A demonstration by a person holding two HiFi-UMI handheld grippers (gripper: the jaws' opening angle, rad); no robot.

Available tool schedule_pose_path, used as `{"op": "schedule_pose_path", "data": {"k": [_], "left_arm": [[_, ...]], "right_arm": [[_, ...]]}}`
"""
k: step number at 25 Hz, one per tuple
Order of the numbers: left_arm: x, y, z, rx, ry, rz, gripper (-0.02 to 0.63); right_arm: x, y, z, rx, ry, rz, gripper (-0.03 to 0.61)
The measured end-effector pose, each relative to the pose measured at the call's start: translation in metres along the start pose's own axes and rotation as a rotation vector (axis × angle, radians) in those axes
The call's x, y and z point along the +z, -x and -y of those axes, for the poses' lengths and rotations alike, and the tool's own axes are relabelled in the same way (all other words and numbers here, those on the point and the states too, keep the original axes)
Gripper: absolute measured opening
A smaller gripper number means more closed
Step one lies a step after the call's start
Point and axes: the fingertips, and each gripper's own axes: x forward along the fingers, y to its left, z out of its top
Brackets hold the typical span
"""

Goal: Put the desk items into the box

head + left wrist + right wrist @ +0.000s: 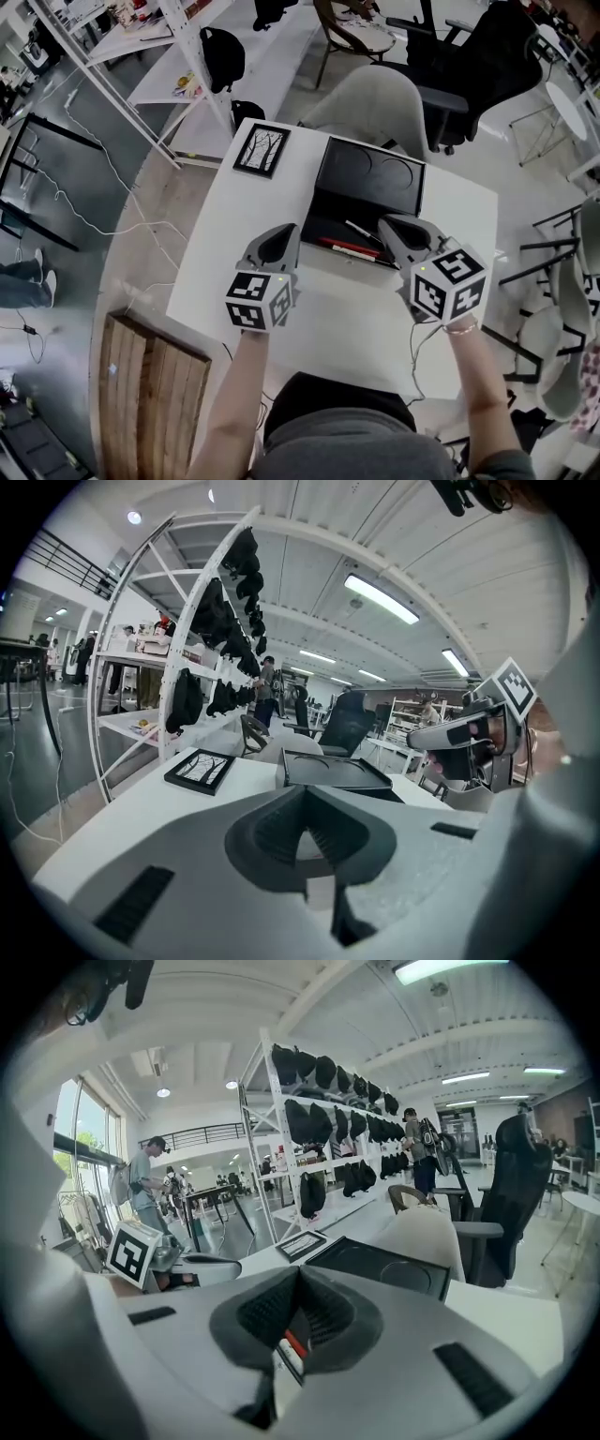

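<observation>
- The left gripper (284, 230) has its grey jaws pressed together on nothing, above the white table (356, 319).
- The right gripper (385, 223), well apart beside it, is likewise closed and empty.
- Between their tips lies a shallow black rectangular box (323, 223), open. A slim red pen (349, 246) and a white pen (361, 255) lie in it, just left of the right gripper.
- Just beyond is the box's black lid (370, 178), with two embossed rings.
- Beyond the left gripper, a black-framed picture of bare trees (261, 150) lies flat on the table, outside the box.
</observation>
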Motion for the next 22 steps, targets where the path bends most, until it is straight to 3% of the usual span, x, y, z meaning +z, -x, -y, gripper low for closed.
{"op": "schedule_pose_path", "data": {"k": [22], "left_arm": [[0.013,0.009,0.029,0.008,-0.04,0.034,0.005]], "right_arm": [[-0.003,0.08,0.025,-0.177,-0.022,0.231,0.003]]}}
